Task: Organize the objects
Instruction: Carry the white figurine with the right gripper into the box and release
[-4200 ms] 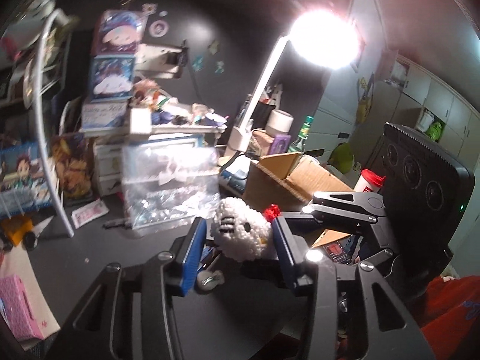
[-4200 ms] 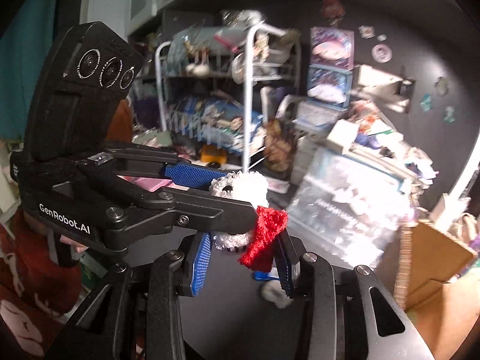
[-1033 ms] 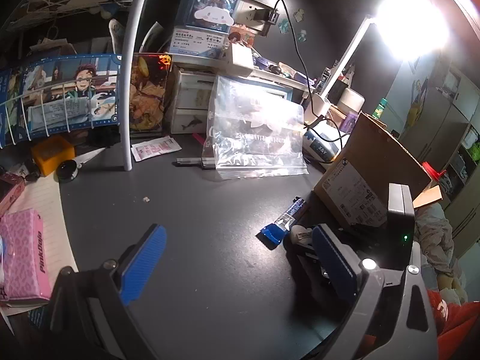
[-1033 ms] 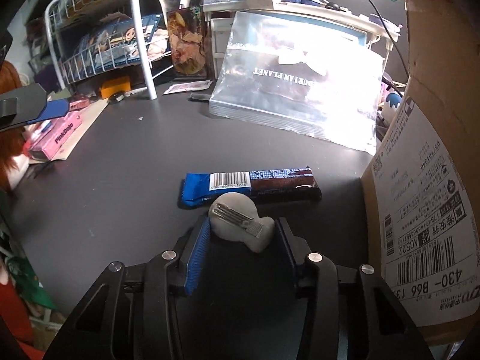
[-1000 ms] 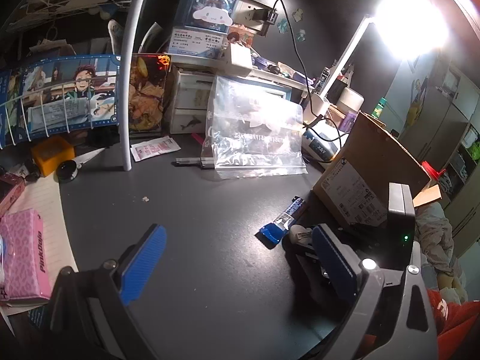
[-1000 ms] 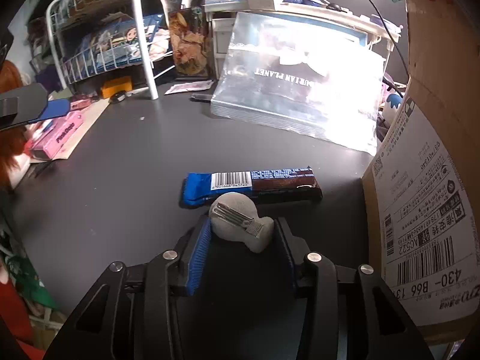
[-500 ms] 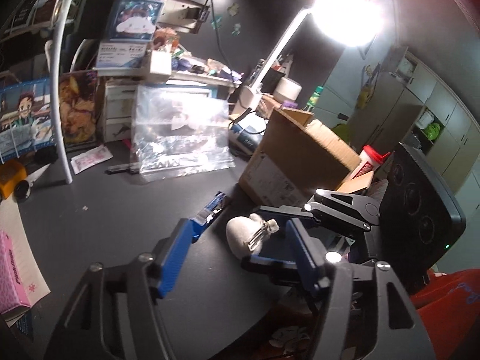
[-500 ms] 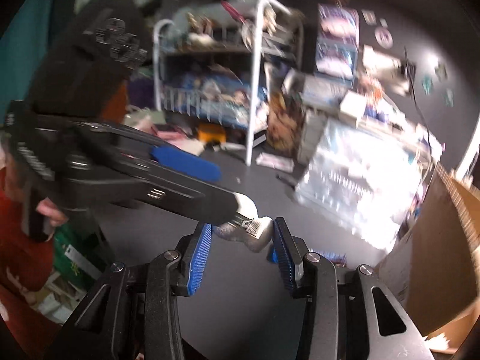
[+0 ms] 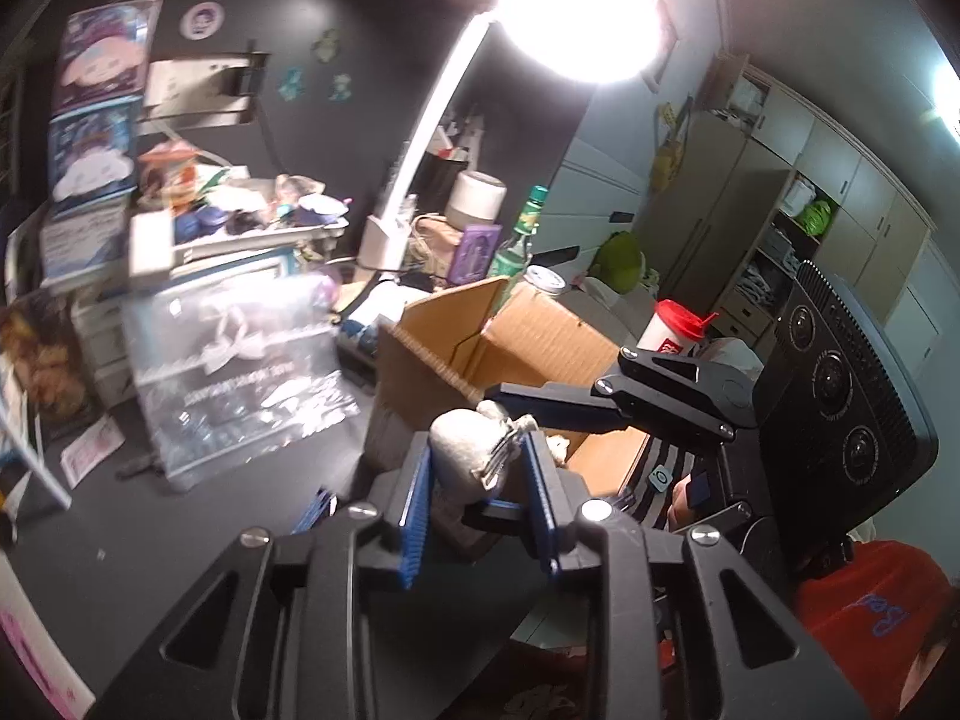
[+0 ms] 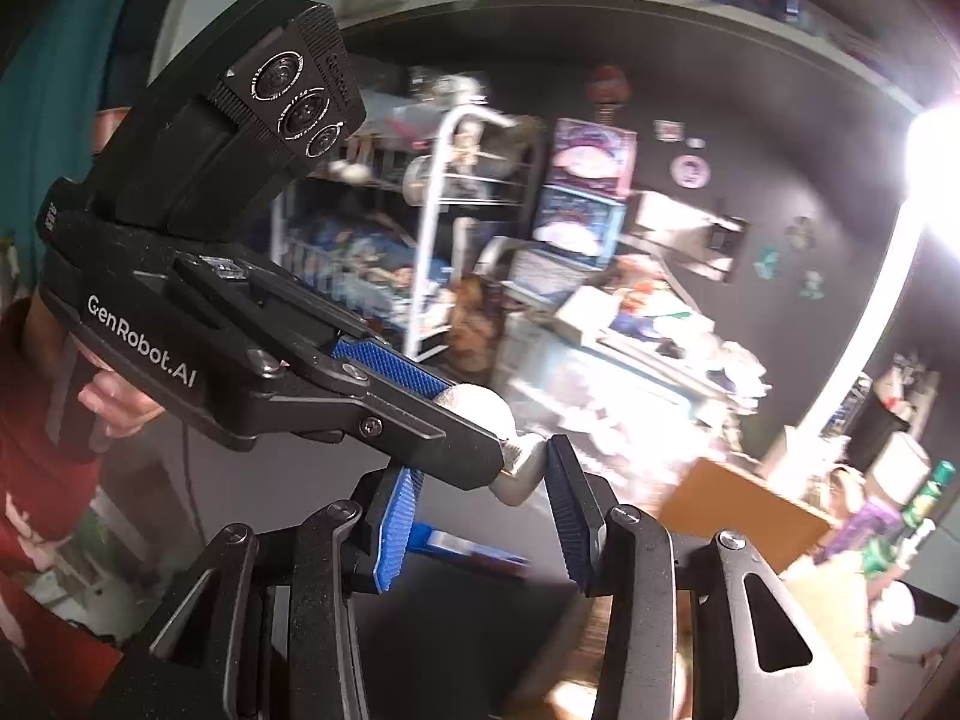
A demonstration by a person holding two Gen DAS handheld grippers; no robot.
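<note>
Both grippers clamp one small grey pear-shaped object [image 9: 465, 450] in mid-air above the dark surface [image 9: 228, 480]: left gripper [image 9: 480, 516] shut on its round end, right gripper [image 10: 480, 516] on the narrow end; the cardboard box [image 9: 528, 342] stands open just beyond

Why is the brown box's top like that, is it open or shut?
Open. The cardboard box's flaps stand up and you can see down inside it, just behind the two tools holding the little grey thing.

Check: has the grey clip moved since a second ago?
Yes. The grey clip has risen off the desk beside the blue snack bar and now hangs in front of the cardboard box, gripped by both tools.
</note>
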